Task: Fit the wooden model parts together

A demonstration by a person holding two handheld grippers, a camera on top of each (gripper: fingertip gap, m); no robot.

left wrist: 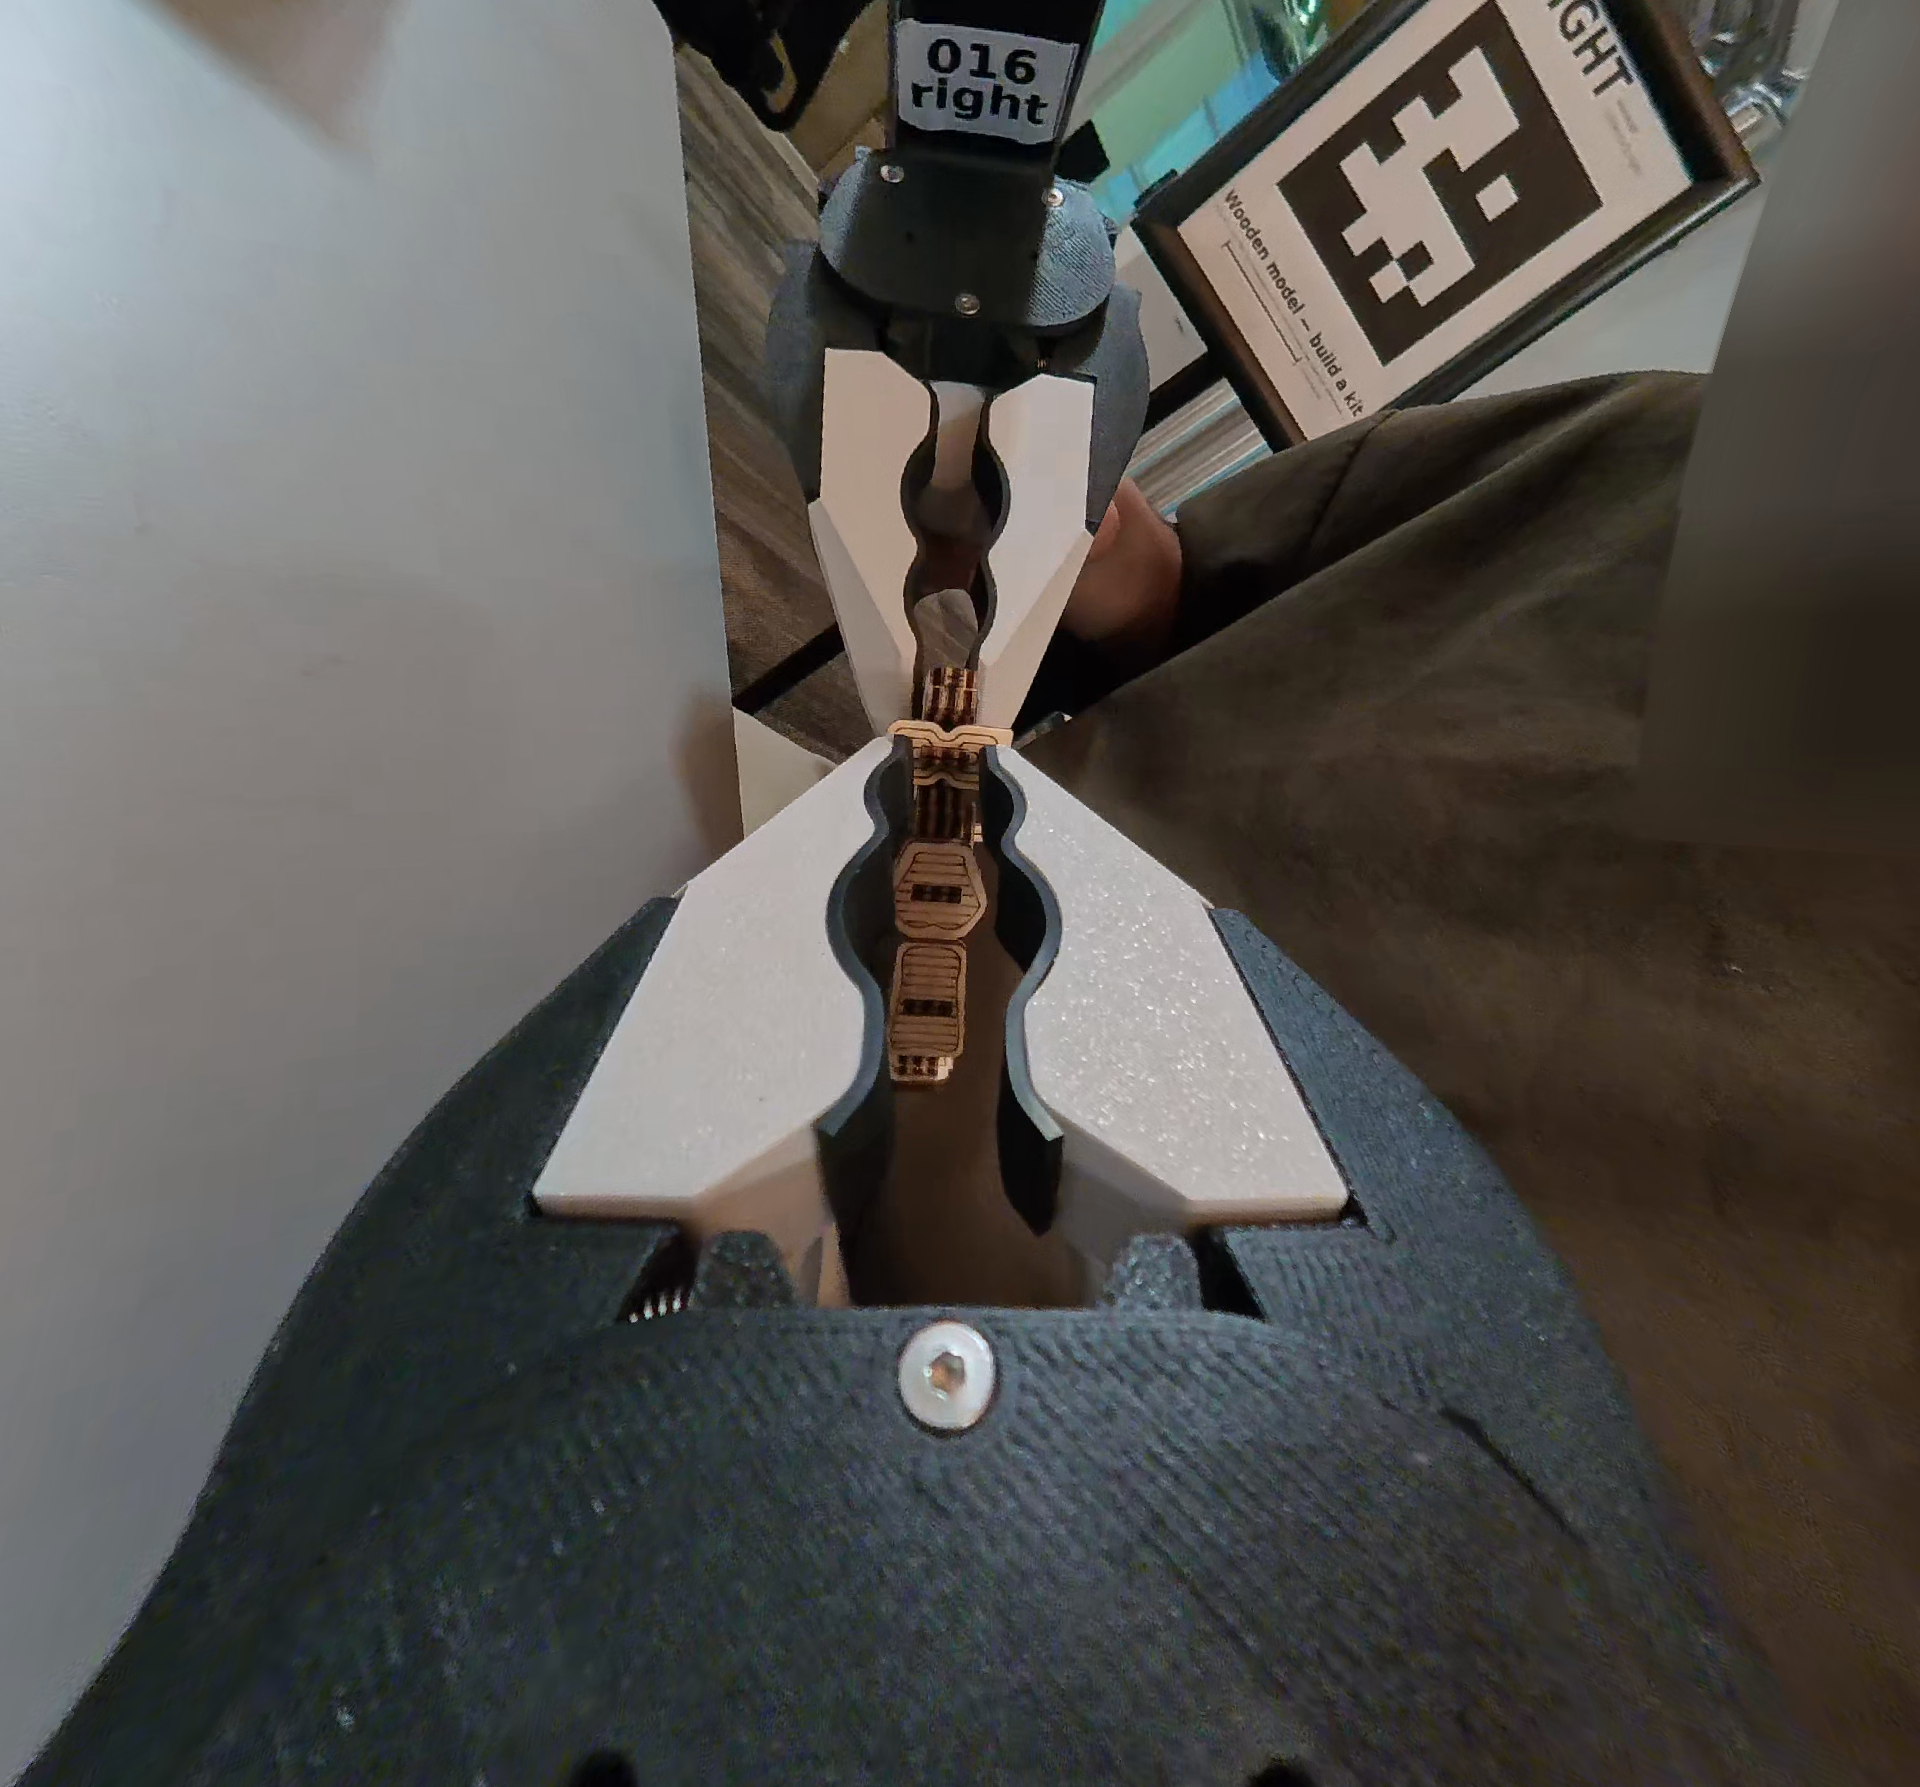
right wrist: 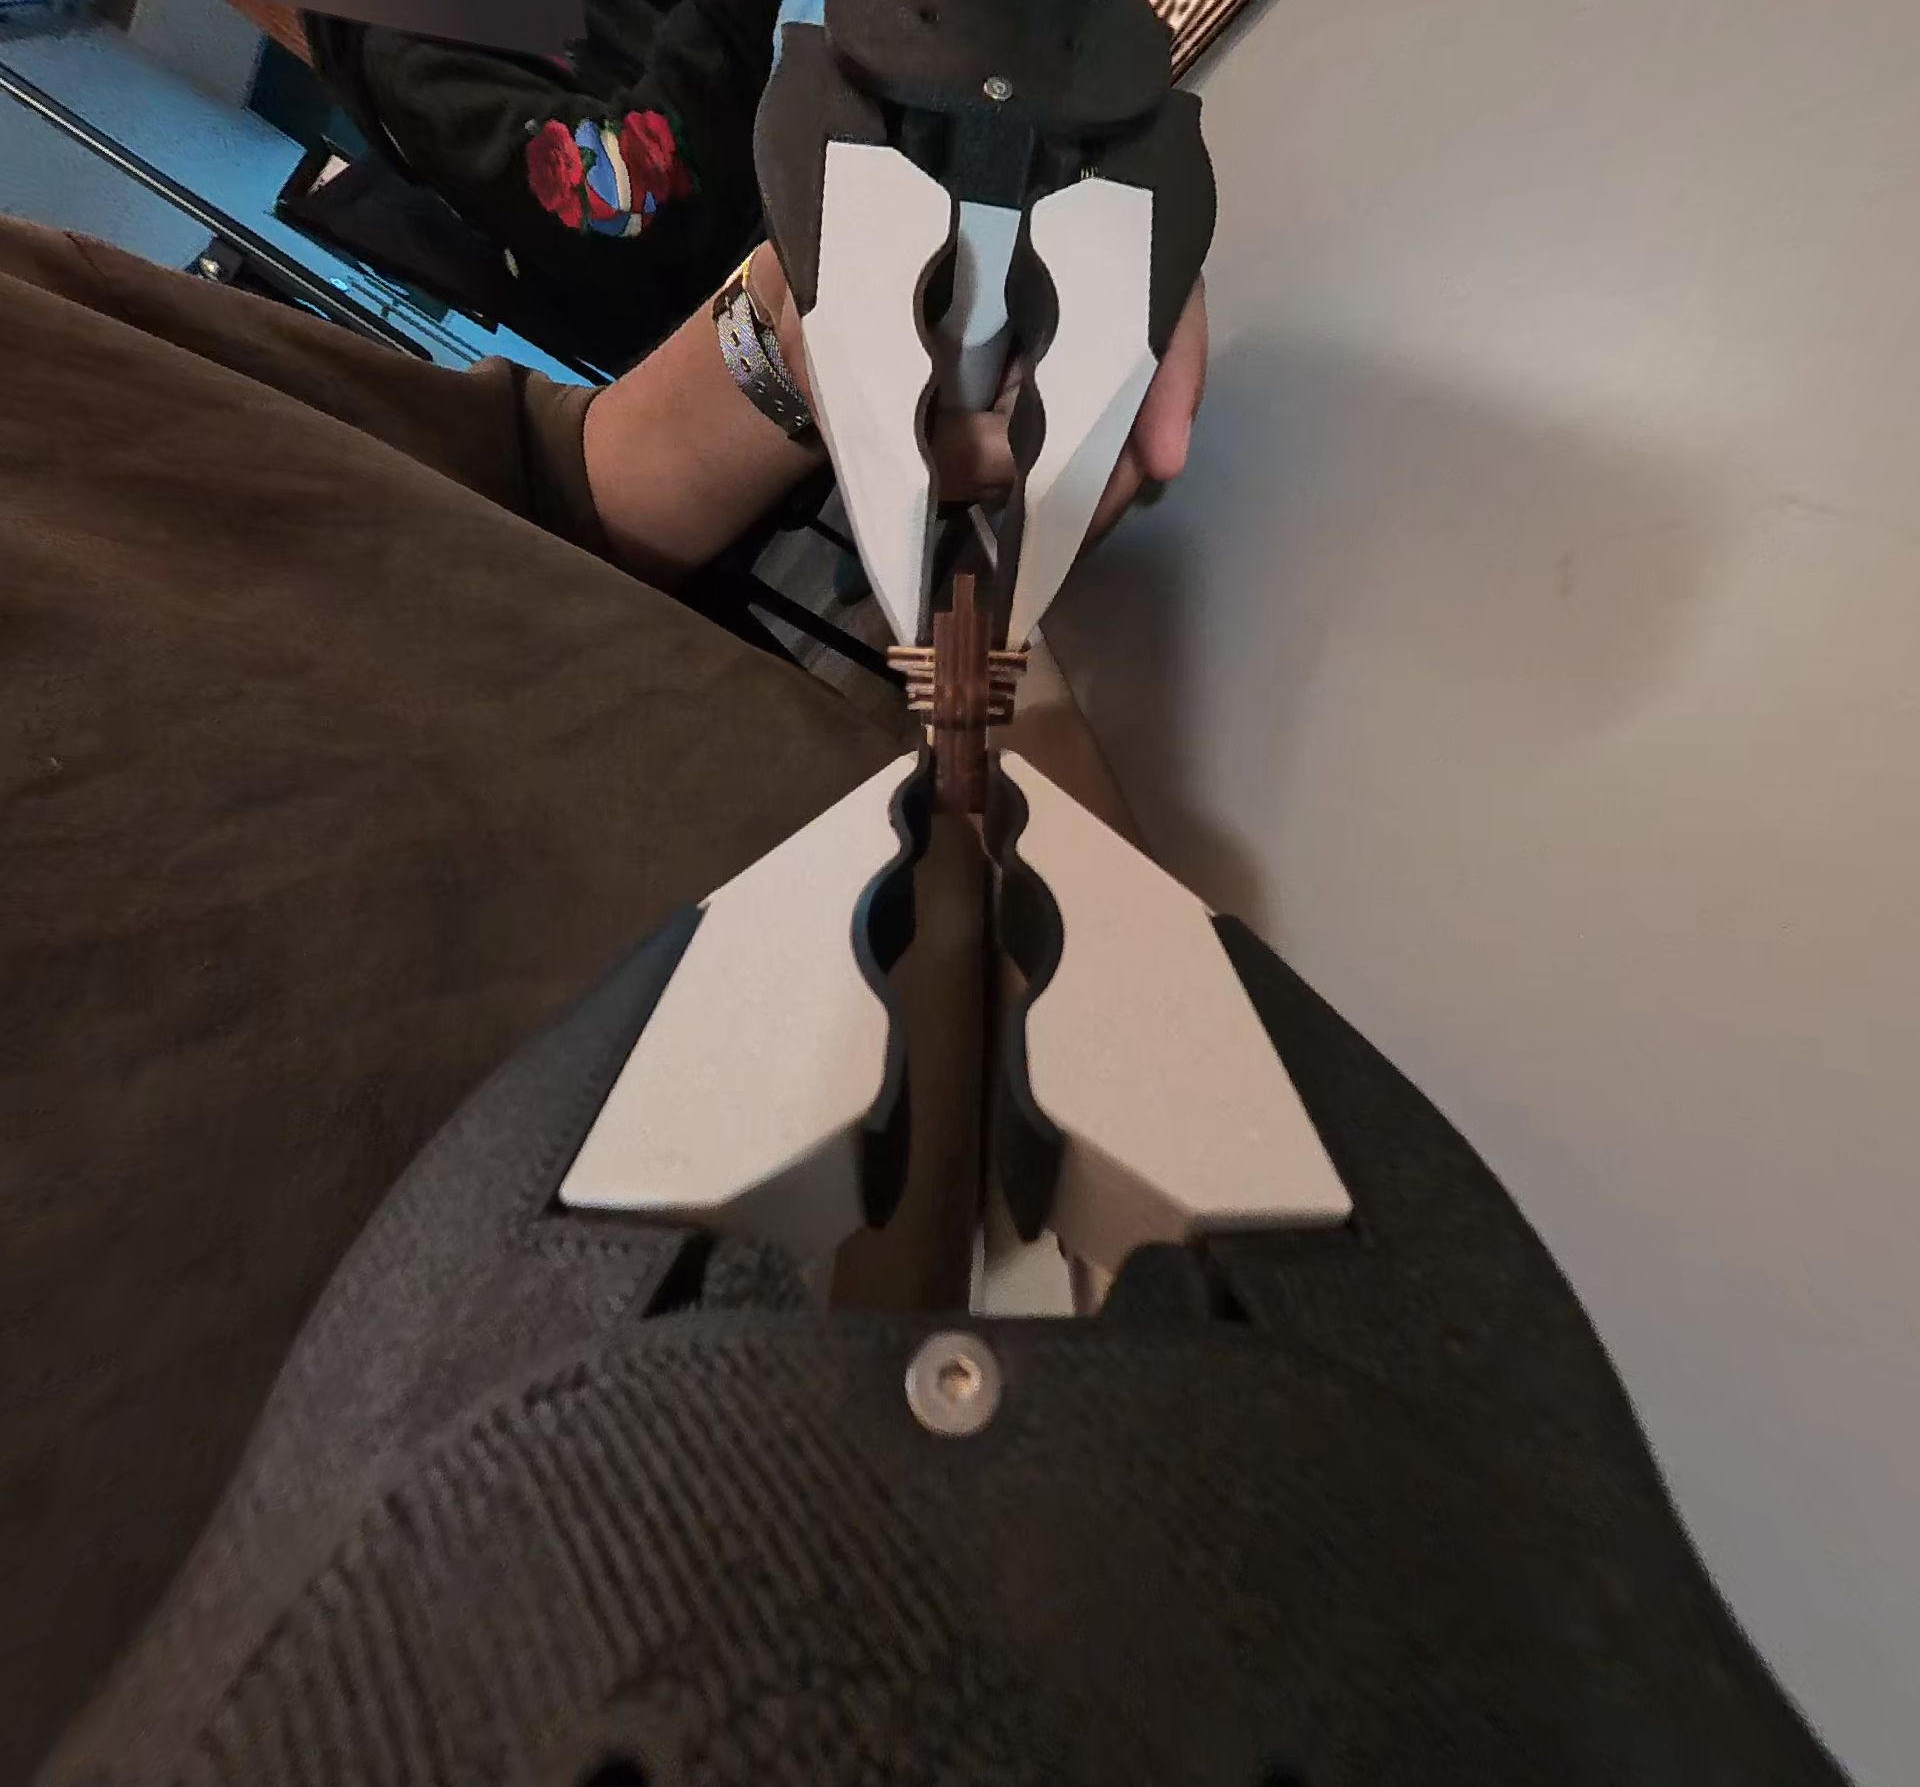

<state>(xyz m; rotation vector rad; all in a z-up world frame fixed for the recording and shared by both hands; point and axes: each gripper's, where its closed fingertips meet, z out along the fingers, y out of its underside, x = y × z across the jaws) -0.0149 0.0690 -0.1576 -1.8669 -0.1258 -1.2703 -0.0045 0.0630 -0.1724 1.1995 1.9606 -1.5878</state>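
Both grippers meet tip to tip in mid-air. The left gripper (left wrist: 948, 750) is clamped on the long wooden strip (left wrist: 932, 916), and the right gripper (right wrist: 958, 761) pinches the same model (right wrist: 958, 672) from the far end, where thin cross slats sit between the tips. Best bet: keep both lined up dead straight and push gently, no twisting, or those slats probably snap.

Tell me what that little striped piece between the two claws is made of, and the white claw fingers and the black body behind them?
The wooden model looks like thin laser-cut plywood: pale faces, dark burnt edges, engraved lines. The white fingers of the left gripper seem matte, slightly sparkly printed plastic. The black body shows fine ridged layers, probably 3D-printed plastic too.
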